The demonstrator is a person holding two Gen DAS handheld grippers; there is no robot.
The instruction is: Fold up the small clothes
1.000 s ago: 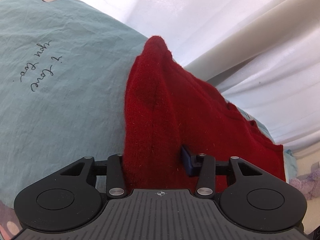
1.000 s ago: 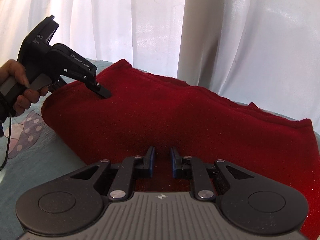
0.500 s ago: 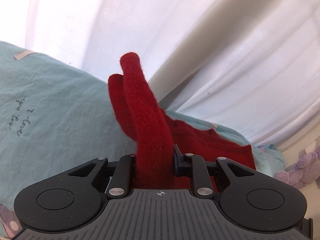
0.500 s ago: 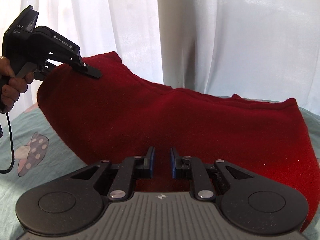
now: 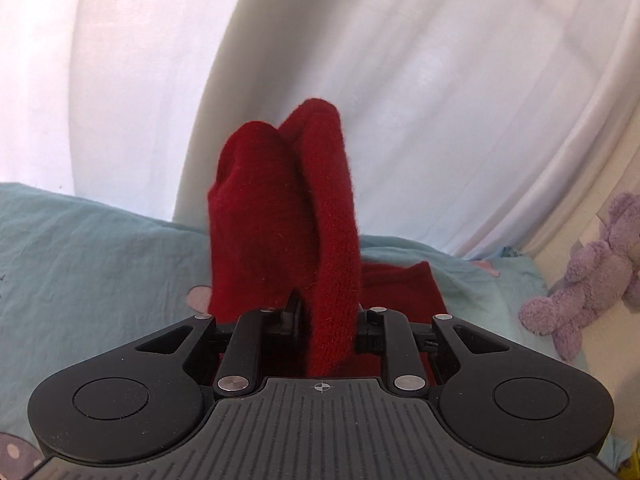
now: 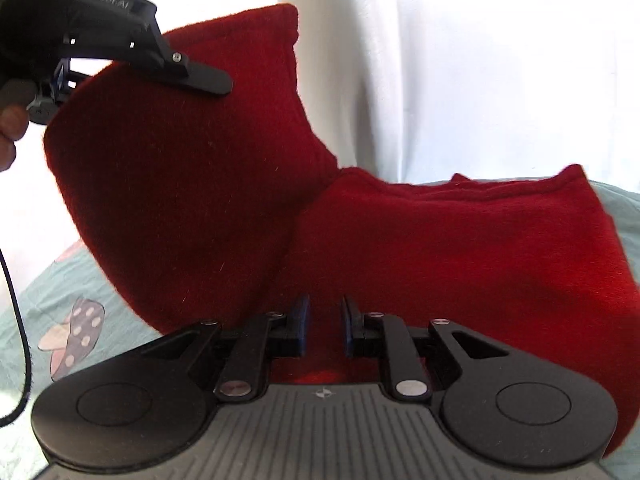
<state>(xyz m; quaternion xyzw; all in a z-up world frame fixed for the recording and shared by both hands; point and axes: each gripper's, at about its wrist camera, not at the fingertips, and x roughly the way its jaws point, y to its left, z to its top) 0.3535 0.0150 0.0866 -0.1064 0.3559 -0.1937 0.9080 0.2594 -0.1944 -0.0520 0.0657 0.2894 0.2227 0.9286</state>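
A fold of the red knitted garment (image 5: 320, 248) is clamped between the fingers of the left gripper (image 5: 329, 320) and is held upright, its bunched top set against the white curtain (image 5: 440, 80). The rest of the garment is seen lying beyond the fingers on the light blue sheet (image 5: 100, 248), on which a pink printed shape is partly shown. A purple plush toy (image 5: 588, 276) is seen at the right edge, just past the sheet.

Deep red knit garment (image 6: 460, 248), pale teal sheet (image 5: 100, 248) with pink spotted prints, lilac plush toy (image 5: 580, 280)
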